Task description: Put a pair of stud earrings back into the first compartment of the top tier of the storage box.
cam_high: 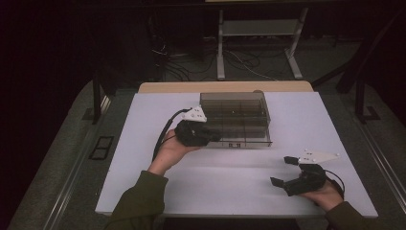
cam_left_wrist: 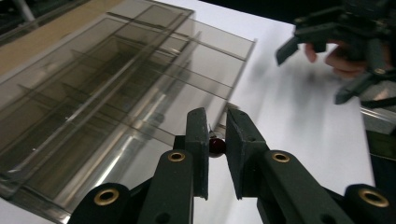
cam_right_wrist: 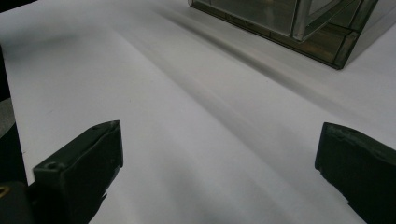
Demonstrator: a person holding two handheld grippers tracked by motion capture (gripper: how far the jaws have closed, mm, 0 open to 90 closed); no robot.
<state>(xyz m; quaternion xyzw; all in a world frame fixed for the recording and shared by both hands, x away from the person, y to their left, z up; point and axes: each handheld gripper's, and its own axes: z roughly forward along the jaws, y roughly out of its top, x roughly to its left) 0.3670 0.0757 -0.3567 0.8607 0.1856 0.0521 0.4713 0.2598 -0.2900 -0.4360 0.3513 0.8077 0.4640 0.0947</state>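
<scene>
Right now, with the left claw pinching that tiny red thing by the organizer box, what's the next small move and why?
Probably carry the left claw forward over the clear compartment box and only then open. It is shut on a small dark red bead beside the box's edge, not above a compartment, and the right claw rests open, well clear.
</scene>
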